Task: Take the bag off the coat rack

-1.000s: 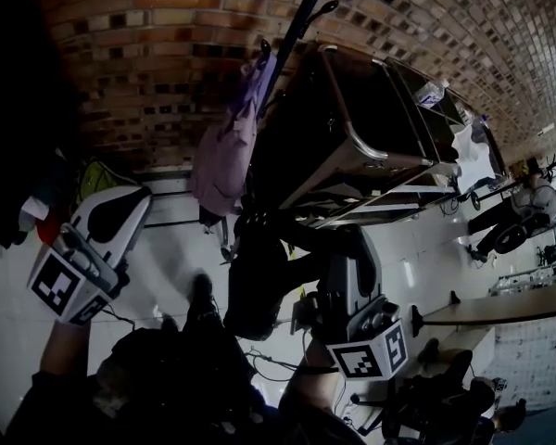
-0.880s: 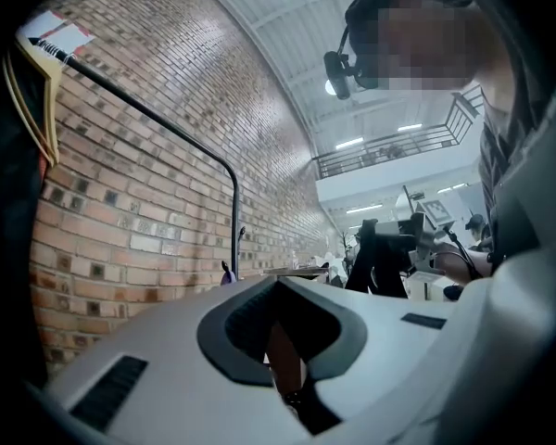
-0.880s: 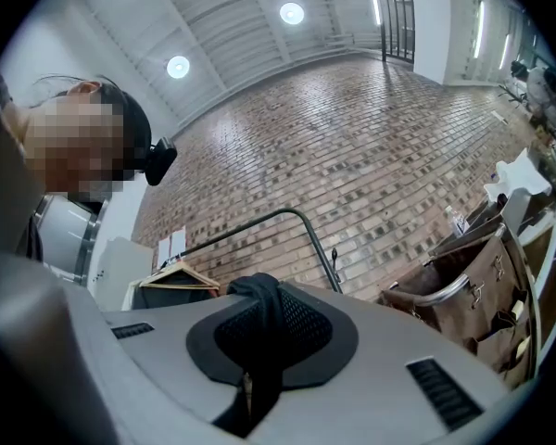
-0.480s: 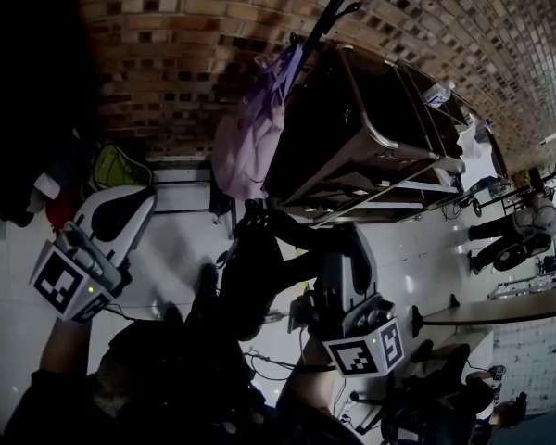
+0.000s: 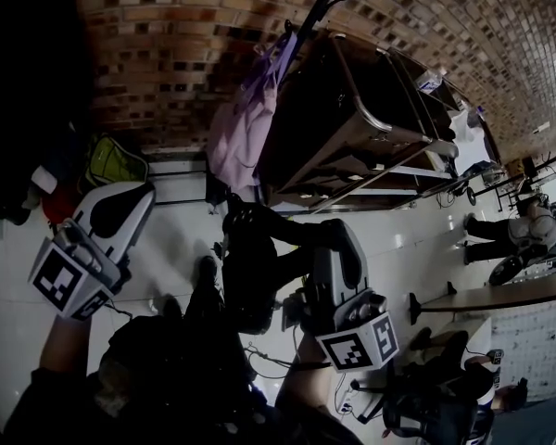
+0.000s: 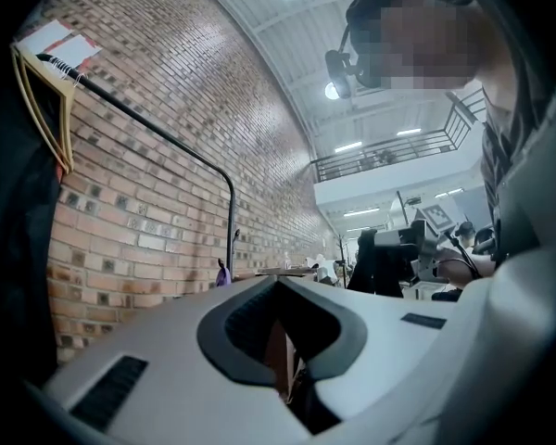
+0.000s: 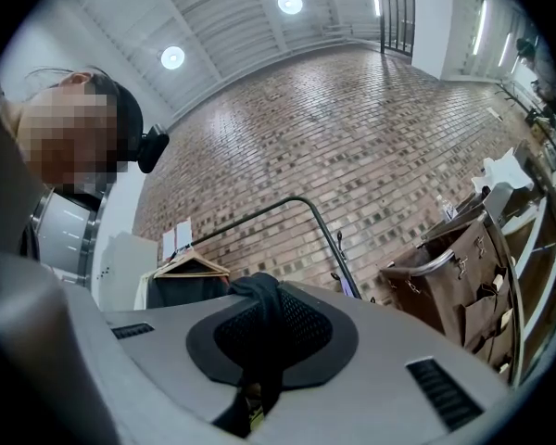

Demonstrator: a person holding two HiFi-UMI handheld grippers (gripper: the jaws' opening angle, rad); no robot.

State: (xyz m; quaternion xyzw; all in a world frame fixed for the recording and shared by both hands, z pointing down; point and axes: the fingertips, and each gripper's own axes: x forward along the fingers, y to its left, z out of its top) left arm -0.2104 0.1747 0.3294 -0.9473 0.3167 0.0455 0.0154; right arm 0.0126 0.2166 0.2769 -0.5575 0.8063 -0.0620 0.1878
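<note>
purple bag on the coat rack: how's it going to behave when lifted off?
Probably floppy: the purple bag hangs slumped and creased from the coat rack, so it should sag and swing once freed. Likely light for its size, since it looks flat rather than bulging. Its strap is looped over the rack, so it may catch unless raised first.

Coat rack (image 5: 322, 2) top cut off by the head view's upper edge.

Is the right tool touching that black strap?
Touching. The right gripper view shows the right tool shut on the black strap, which drapes over its jaws and runs down between them.
</note>
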